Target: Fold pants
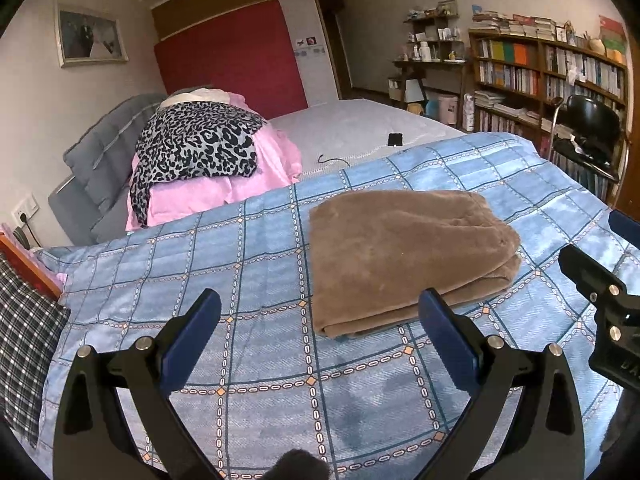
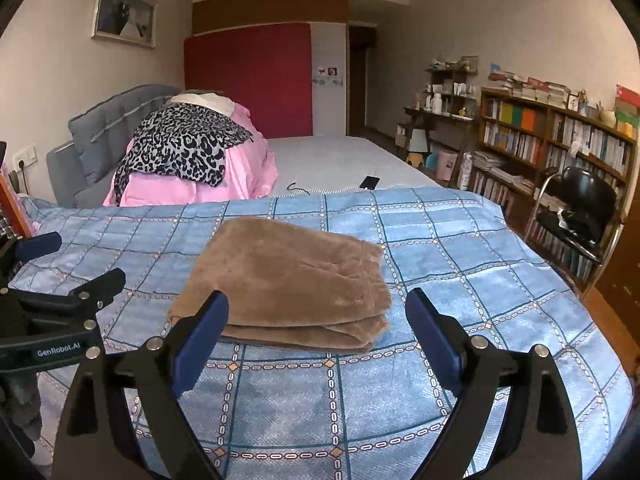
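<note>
The brown pants (image 2: 288, 280) lie folded into a thick, squarish bundle on the blue checked quilt (image 2: 460, 248), and every place here is taken from that bundle. Its stacked fold edges face the cameras, its smooth top slopes away toward the pink bedding (image 2: 192, 192) and the leopard-print cloth (image 2: 180, 148) beyond its far left corner, and a dark phone (image 2: 369, 182) lies on the grey mattress behind its far side. The bundle's longer side appears to run across the view, left to right, though the fisheye bending makes that hard to judge. The right gripper (image 2: 316, 312) hangs just in front of the bundle's near edge and slightly above it, jaws spread wide with nothing between the blue pads, its left fingertip overlapping the bundle's near left part in the view, though contact cannot be told. The left gripper (image 1: 320, 312) sits off the bundle's near left corner, also wide open and empty, with only its right fingertip reaching the near edge in its own view. Of the 2, the right gripper is the more squarely lined up with the bundle, which lies straight ahead of it; for the left gripper the bundle lies ahead and to the right. Judging by the neat layers, the folding looks finished or nearly so, and any last move would be a tidy or press from the near edge.
</note>
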Motion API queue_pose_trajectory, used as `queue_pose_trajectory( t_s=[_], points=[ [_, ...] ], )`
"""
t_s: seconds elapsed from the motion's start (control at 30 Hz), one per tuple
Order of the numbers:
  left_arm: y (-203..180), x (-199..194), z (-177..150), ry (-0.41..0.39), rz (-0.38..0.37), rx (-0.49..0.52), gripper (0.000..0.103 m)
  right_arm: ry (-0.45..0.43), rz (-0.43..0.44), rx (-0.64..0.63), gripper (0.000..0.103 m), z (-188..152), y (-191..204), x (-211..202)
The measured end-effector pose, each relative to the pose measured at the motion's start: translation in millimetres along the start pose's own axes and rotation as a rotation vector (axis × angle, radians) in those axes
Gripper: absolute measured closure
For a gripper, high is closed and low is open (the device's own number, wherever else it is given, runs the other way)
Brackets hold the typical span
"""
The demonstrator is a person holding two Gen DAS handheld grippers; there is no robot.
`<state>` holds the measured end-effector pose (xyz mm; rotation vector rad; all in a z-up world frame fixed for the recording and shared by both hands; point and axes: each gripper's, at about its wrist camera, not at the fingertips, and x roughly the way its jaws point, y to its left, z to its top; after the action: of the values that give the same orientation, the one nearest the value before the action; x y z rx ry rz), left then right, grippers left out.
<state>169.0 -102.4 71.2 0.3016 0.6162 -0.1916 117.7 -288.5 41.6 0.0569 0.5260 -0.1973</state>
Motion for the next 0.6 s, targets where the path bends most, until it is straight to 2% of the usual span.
queue_pose_trajectory(
  t_s=[0.6],
  points=[
    [0.0,-2.4,2.6,0.018,-0.014,-0.006,0.003,0.005,0.0,0.004,0.014,-0.9,0.7,-2.5]
  ],
)
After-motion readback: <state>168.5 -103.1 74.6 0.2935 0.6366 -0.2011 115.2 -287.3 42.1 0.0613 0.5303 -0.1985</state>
